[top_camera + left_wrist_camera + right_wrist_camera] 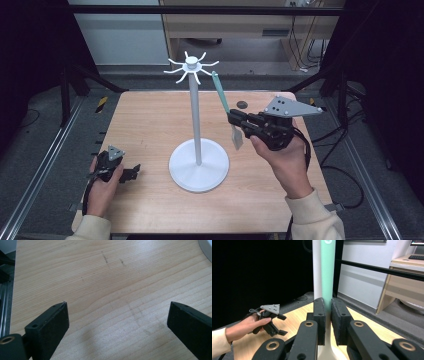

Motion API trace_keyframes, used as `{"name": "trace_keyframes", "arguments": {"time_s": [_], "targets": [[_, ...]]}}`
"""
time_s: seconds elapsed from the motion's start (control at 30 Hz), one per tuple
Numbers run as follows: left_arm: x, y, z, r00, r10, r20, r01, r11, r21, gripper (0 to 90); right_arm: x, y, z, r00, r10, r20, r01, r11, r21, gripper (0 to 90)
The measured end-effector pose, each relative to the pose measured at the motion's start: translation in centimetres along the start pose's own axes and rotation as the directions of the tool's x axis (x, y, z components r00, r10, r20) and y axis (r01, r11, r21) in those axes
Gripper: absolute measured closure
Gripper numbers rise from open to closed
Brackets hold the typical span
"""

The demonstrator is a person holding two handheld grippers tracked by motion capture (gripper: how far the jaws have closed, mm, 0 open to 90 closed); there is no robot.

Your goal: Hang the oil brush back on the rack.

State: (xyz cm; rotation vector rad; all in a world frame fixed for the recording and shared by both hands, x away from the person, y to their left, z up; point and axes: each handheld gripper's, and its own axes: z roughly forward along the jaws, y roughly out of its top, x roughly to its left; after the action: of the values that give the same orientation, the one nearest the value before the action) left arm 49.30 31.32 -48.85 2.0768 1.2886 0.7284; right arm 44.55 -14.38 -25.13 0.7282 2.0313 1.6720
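A white stand (196, 120) with a round base (199, 170) and a ring of hooks (191, 65) at its top rises from the middle of the table. My right gripper (233, 119) is shut on a utensil with a teal handle (220, 92) and a pale blade (237, 137). The utensil is upright beside the pole, its top end just under the right-hand hooks. In the right gripper view the jaws (328, 315) pinch the teal handle (327, 272) in front of the white pole (317, 270). My left gripper (134, 172) rests low at the table's left, open (117, 315) over bare wood.
A small dark round thing (242, 104) lies on the wooden table (150, 120) behind the right gripper. Black frame rails run along both sides of the table. A desk and cables stand beyond the far edge.
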Motion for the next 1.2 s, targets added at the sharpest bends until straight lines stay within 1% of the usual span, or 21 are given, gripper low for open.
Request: {"name": "trace_keyframes", "arguments": {"time_s": [0.37,0.57,0.9,1.1,1.2], "targets": [[0.0,0.0,0.0,1.0000,0.001,0.001,-0.001,1.0000,0.000,3.4,0.2,0.0,1.2,0.9999,0.005,-0.012,-0.005,1.0000,0.005,82.5],[0.0,0.0,0.0,1.0000,0.006,0.001,-0.006,1.0000,0.003,3.4,0.2,-0.1,1.3,0.9999,0.008,-0.009,-0.008,1.0000,0.002,82.4],[0.0,0.0,0.0,1.0000,0.000,0.001,0.000,1.0000,0.001,3.4,0.3,-0.2,1.7,0.9999,0.012,-0.006,-0.012,0.9999,0.002,82.2],[0.0,0.0,0.0,1.0000,-0.001,0.001,0.001,1.0000,0.001,3.4,0.5,-0.1,1.8,0.9997,0.012,-0.022,-0.012,0.9999,0.000,81.5],[0.0,0.0,0.0,1.0000,0.000,0.000,0.000,1.0000,0.001,3.4,0.5,0.0,1.7,0.9997,0.008,-0.022,-0.008,1.0000,-0.004,80.7]]}}
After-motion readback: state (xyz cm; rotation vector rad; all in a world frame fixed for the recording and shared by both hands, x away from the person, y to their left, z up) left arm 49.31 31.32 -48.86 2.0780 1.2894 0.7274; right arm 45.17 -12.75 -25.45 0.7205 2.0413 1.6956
